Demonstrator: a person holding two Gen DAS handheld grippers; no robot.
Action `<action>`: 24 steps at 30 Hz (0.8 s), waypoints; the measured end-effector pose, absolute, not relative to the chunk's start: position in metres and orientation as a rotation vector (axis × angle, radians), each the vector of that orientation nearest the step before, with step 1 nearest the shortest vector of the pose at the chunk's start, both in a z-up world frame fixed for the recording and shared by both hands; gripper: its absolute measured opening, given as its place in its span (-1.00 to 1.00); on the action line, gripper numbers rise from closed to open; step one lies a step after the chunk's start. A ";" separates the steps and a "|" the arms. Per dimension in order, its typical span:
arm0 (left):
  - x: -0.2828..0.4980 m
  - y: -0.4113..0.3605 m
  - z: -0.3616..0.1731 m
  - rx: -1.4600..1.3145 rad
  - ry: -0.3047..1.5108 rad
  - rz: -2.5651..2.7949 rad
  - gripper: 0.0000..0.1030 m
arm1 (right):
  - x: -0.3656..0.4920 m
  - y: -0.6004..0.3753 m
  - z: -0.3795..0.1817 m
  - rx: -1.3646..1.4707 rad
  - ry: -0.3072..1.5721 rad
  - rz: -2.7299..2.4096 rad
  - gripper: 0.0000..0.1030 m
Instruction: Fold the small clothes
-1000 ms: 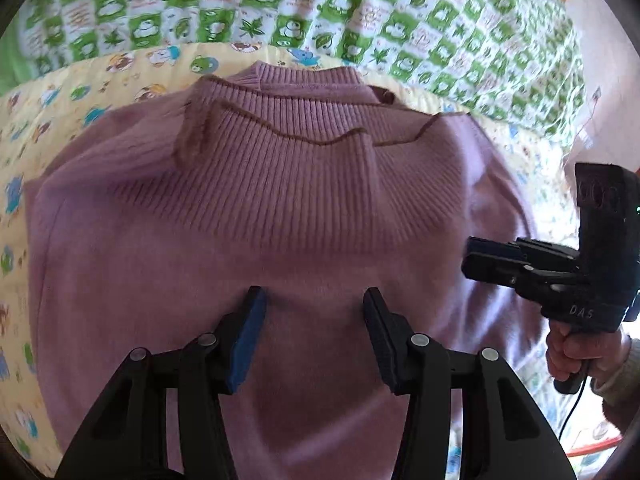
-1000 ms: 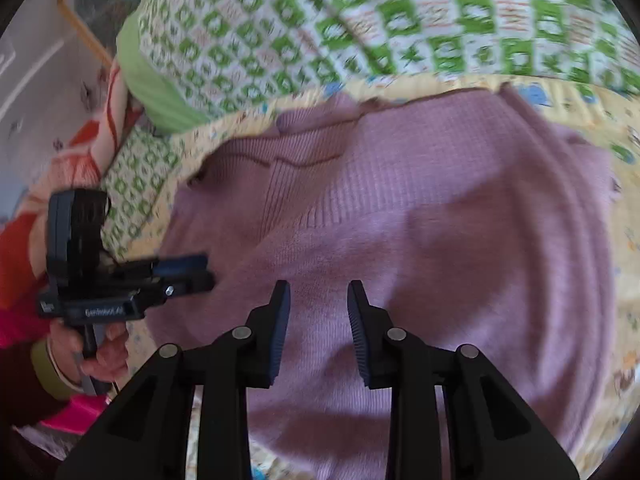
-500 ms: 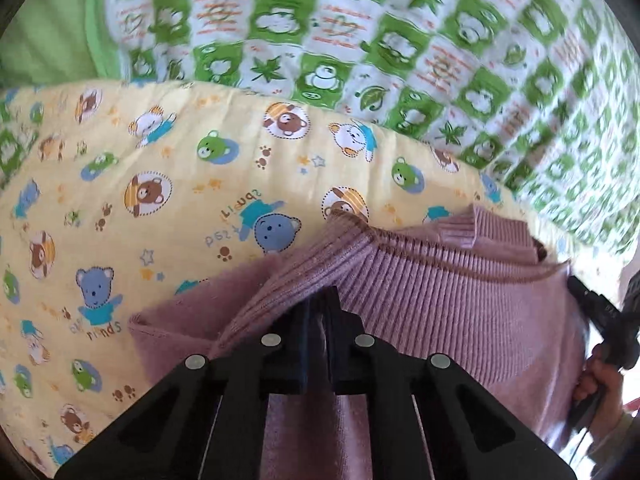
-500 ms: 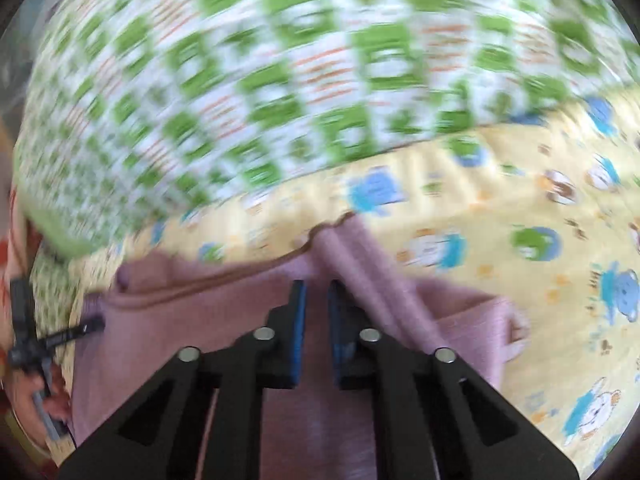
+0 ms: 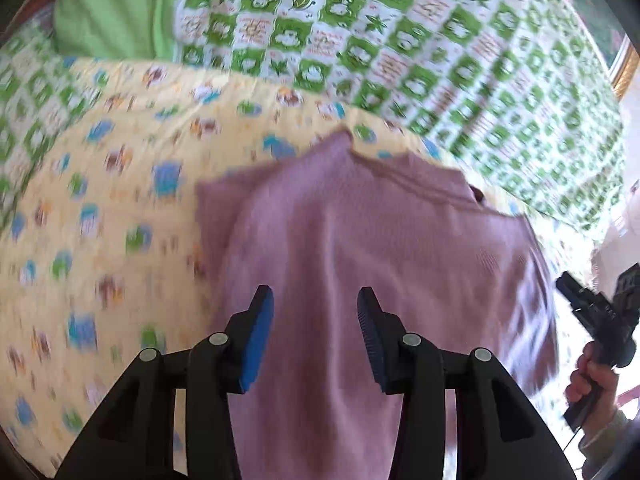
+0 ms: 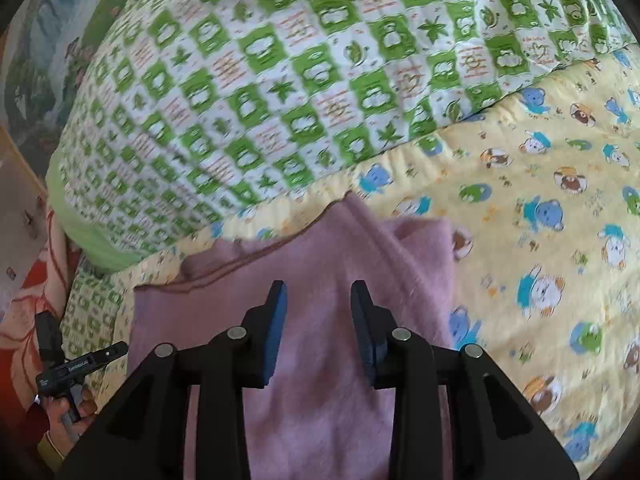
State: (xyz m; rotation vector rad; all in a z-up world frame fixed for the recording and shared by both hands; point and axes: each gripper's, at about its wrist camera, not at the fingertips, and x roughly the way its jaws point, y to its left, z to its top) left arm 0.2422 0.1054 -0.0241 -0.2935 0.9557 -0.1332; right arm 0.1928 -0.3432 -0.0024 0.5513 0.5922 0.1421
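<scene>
A mauve knitted sweater (image 5: 380,240) lies folded on the yellow bear-print sheet (image 5: 100,220); it also shows in the right wrist view (image 6: 320,340). My left gripper (image 5: 316,320) is open and empty above the sweater's near part. My right gripper (image 6: 318,312) is open and empty above the same sweater, near its right edge. The right gripper shows at the right edge of the left wrist view (image 5: 600,316); the left gripper shows at the lower left of the right wrist view (image 6: 76,364).
A green-and-white checked quilt (image 6: 280,80) is bunched along the far side of the sheet (image 6: 560,240). A plain green pillow (image 5: 108,8) lies at the far left. An orange-red blanket (image 6: 24,300) is at the left edge.
Both grippers were shut on the sweater's edge half a second ago; both have opened, let go and drawn back. The sweater now lies folded over on itself.
</scene>
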 end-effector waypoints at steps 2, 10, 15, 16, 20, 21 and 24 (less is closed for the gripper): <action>0.227 0.101 -0.035 -0.312 0.979 -0.142 -0.14 | 0.177 -0.320 -0.008 0.519 0.627 0.212 -0.25; 0.202 0.121 -0.073 -0.340 1.038 -0.036 -0.10 | 0.149 -0.279 -0.061 0.463 0.792 0.314 -0.01; 0.200 0.137 -0.081 -0.334 1.052 0.013 -0.10 | 0.135 -0.322 -0.074 0.478 0.795 0.184 -0.10; 0.196 0.138 -0.080 -0.323 1.053 0.028 -0.07 | 0.131 -0.331 -0.073 0.480 0.784 0.159 -0.10; 0.179 0.144 -0.079 -0.331 1.077 0.077 0.06 | 0.117 -0.362 -0.067 0.495 0.763 0.011 -0.05; 0.173 0.146 -0.077 -0.352 1.079 0.081 0.10 | 0.114 -0.372 -0.067 0.536 0.772 -0.022 -0.05; 0.150 0.152 -0.075 -0.440 1.098 0.095 0.25 | 0.102 -0.379 -0.061 0.593 0.750 -0.014 -0.05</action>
